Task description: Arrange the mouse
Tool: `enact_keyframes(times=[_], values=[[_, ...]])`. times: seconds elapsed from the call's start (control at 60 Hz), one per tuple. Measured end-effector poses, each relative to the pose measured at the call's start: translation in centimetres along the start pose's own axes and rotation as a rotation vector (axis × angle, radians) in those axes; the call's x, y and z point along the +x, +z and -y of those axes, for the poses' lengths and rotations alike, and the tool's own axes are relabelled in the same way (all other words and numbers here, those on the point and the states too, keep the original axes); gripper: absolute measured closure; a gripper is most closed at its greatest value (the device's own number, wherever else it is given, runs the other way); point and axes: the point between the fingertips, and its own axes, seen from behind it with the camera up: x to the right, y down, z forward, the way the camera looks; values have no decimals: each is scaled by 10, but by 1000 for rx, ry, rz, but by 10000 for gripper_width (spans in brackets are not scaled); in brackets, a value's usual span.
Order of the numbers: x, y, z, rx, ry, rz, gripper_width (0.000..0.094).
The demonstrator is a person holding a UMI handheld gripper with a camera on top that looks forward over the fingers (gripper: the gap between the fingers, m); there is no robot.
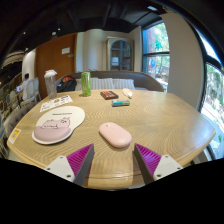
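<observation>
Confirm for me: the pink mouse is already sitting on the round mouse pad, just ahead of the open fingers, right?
Not quite. The gripper view shows the pink mouse lying on the bare wooden table, beside the round mouse pad and not on it. The rest holds: it lies just ahead of the gripper, whose fingers are open and hold nothing.

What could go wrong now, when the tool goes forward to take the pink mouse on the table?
1. The mouse lies ahead of the open tool, not between its fingers; its rounded shell could slip from the pads.
2. A push could slide it across the table.
3. The mouse pad is off to one side, so carrying it over may drop it.
</observation>
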Motion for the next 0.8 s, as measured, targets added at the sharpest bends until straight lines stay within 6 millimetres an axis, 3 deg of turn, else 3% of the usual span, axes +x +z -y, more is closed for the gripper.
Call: enact_keyframes(times=[0.25,0.417,0.55,0.683,0.8], values=[[15,35,19,15,29,-16,123],[21,53,28,5,39,-11,320],[32,65,33,-15,65,-63,319],[38,70,35,-21,83,-98,330],[36,69,34,-19,72,-113,411]])
